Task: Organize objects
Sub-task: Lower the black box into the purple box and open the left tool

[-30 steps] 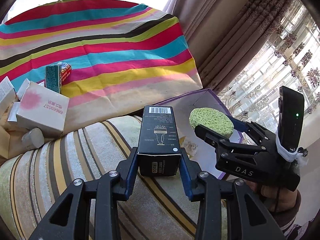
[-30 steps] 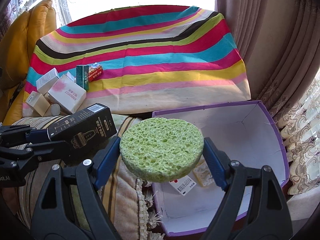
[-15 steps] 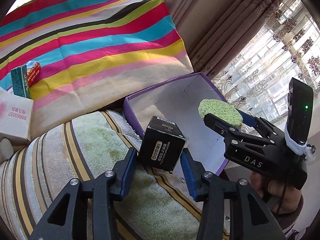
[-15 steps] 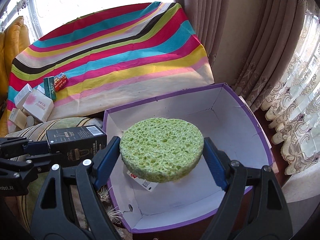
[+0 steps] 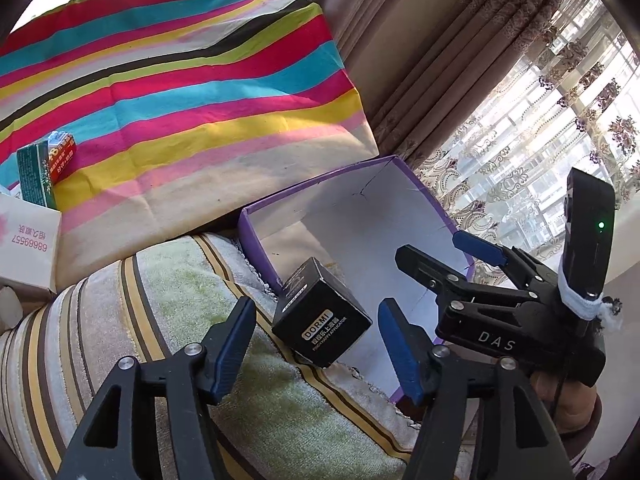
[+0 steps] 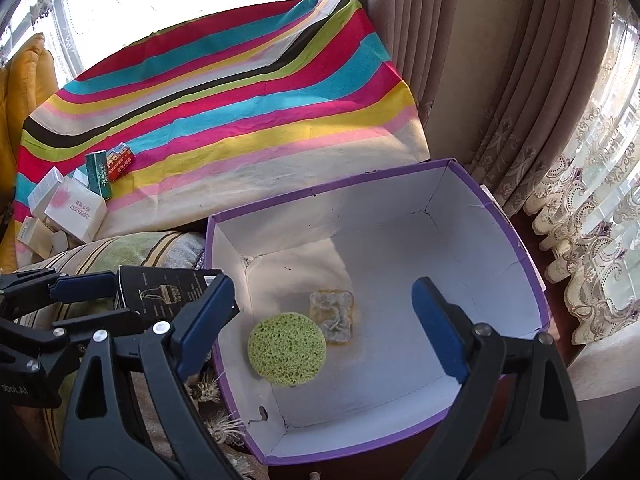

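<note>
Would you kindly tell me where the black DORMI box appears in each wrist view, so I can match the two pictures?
Left wrist view: the black DORMI box sits low and centre, tilted at the box rim, between the open left tongs.
Right wrist view: it shows at the left edge, partly behind a blue pad.
Shared landmark: the purple-rimmed box.

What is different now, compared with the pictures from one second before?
The right gripper has just opened and let go of the green sponge, which now lies in the purple box. The left gripper has also been opening; the black carton sits loose between its fingers, tilted at the box's edge. The small boxes on the striped cloth stayed put.
</note>
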{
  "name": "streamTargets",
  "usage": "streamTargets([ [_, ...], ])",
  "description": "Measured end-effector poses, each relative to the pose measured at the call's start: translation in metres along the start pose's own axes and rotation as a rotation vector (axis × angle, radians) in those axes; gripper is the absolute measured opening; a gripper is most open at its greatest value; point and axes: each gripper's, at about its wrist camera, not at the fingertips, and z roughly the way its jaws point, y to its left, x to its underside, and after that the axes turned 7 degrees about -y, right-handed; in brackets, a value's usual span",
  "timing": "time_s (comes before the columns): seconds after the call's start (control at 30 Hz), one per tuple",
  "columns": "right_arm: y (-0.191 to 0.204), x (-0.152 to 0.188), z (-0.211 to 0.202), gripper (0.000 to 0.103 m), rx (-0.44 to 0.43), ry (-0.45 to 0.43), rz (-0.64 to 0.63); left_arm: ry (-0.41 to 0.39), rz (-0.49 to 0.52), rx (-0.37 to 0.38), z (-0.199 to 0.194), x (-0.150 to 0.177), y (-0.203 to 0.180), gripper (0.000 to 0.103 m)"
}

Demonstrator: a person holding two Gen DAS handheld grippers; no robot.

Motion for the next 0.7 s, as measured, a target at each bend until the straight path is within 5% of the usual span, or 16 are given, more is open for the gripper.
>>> streamTargets([
  [0.17, -0.008, -0.001, -0.001, 0.092, 0.013, -0.002, 0.013, 0.009, -0.001, 0.143, -0.001, -0.001, -0.008, 0.067],
  [0.7, 0.012, -0.002, -0.006, 0.092, -0.019, -0.010, -0.018, -0.106, -0.045, -0.024, -0.039, 0.001, 0.025, 0.067],
])
